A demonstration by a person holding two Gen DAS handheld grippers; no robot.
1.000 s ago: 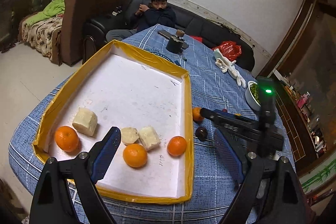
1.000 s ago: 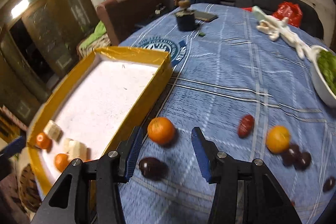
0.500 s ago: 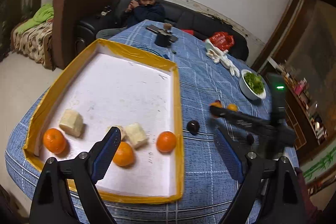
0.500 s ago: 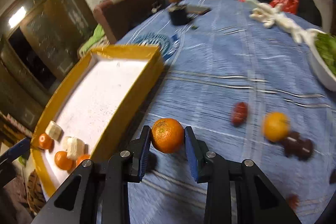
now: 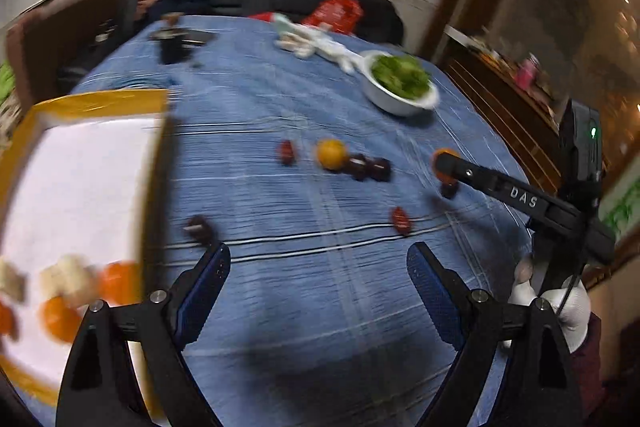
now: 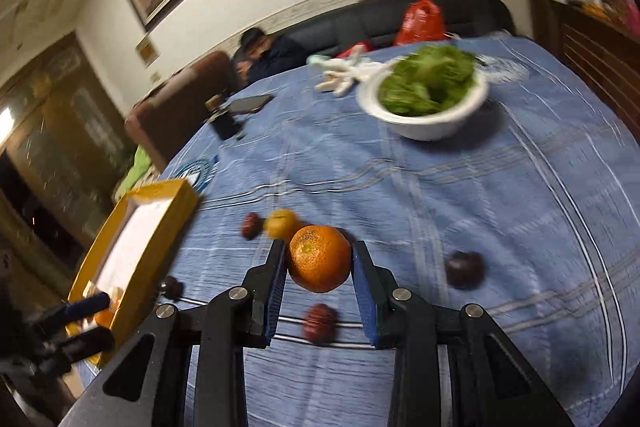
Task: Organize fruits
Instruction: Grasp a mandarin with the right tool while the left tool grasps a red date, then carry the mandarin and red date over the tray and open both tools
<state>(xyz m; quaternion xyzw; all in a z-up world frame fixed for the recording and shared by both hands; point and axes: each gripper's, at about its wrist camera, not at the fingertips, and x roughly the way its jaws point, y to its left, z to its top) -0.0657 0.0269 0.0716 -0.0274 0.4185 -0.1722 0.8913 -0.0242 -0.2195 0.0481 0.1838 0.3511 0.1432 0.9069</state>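
My right gripper (image 6: 319,255) is shut on an orange mandarin (image 6: 319,258), held above the blue tablecloth; the mandarin also peeks out behind that gripper's tip in the left wrist view (image 5: 442,163). My left gripper (image 5: 318,263) hangs open over bare cloth with nothing between its fingers. Loose on the cloth lie a second mandarin (image 5: 331,154), two dark plums (image 5: 368,167), a lone plum (image 5: 199,225) and red dates (image 5: 401,220). The yellow-rimmed tray (image 5: 96,101) at the left holds mandarins (image 5: 60,317) and pale banana pieces (image 5: 66,279).
A white bowl of greens (image 5: 400,83) stands at the far right of the table. A black cup (image 5: 173,47), a phone and white gloves (image 5: 316,43) lie at the back. A person sits on the sofa behind. A gloved hand (image 5: 560,301) holds the right gripper.
My right gripper closed on the mandarin and lifted it off the cloth, swinging right. My left gripper swung right, from over the tray to over the cloth, still open.
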